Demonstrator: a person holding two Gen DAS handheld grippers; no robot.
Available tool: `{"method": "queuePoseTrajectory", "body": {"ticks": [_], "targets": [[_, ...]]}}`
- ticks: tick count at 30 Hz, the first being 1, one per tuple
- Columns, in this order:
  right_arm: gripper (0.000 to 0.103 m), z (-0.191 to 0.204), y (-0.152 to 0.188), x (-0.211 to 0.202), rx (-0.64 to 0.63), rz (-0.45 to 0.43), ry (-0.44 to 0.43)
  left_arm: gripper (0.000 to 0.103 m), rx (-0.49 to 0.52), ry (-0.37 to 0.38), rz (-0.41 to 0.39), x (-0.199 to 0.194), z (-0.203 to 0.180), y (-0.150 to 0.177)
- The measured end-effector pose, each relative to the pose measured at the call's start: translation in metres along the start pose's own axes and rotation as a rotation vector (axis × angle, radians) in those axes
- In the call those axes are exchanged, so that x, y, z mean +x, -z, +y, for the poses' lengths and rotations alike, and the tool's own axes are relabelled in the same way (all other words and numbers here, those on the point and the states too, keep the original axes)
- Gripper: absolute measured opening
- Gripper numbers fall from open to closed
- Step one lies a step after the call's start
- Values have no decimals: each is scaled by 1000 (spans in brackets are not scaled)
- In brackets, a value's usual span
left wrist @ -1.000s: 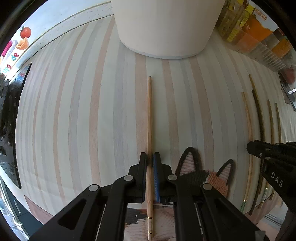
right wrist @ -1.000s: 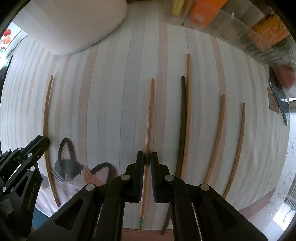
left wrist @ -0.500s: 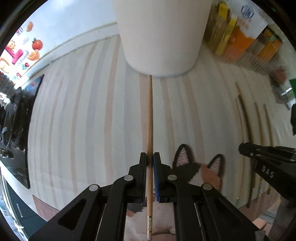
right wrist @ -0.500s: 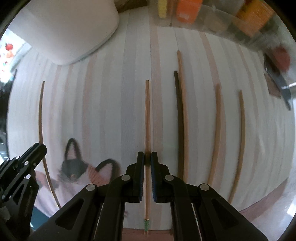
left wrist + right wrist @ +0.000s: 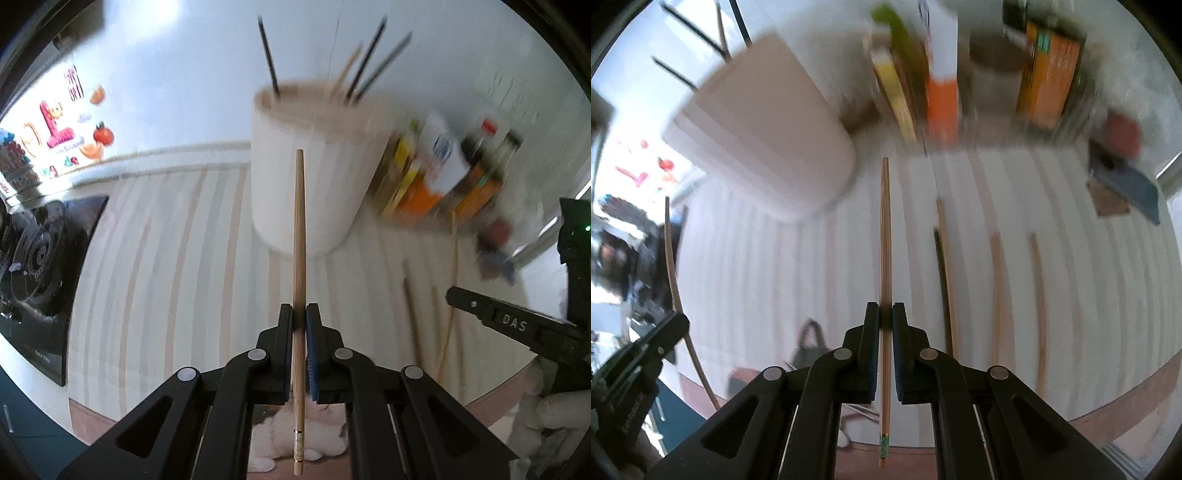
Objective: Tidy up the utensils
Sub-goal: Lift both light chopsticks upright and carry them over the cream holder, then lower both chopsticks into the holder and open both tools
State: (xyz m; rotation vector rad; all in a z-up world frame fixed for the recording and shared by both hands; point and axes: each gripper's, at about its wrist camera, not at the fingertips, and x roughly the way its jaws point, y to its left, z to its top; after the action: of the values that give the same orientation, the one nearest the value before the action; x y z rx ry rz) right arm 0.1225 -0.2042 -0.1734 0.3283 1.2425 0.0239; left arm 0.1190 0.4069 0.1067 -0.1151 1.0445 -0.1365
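Above striped mat [image 5: 775, 280], my L gripper [image 5: 299, 314] clamps 1 chopstick [image 5: 299, 258], R gripper [image 5: 885, 314] clamps 1 chopstick [image 5: 885, 240], 4 chopsticks [image 5: 997, 288] lying on mat, white holder [image 5: 306, 177] w/ 5 sticks.

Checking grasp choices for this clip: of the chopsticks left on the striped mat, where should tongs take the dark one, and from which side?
Grip the dark chopstick near its middle, from above, the tongs closing across its width. It lies flat, and a lighter chopstick lies right along its right side, seemingly touching, so one finger must slip between them or both get picked. Its left side is bare mat.
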Motion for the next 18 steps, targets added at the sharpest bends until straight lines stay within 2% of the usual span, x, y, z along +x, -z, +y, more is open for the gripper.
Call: {"method": "queuePoseTrajectory", "body": {"ticks": [6,9,14,18], "targets": [[7,15,-38,-67,2,-162,-91,4,-52,84,-162,-55,5,-52],[7,32,-69,-102,-7,-259,-136,4,-79,108,-251,-79,5,-89],[7,64,-118,-147,-36,-444,-181,4,-122,85,-394,-90,11,-148],[7,82,-155,-164,-46,-581,-188,4,-156,77,-451,-78,19,-186]]}}
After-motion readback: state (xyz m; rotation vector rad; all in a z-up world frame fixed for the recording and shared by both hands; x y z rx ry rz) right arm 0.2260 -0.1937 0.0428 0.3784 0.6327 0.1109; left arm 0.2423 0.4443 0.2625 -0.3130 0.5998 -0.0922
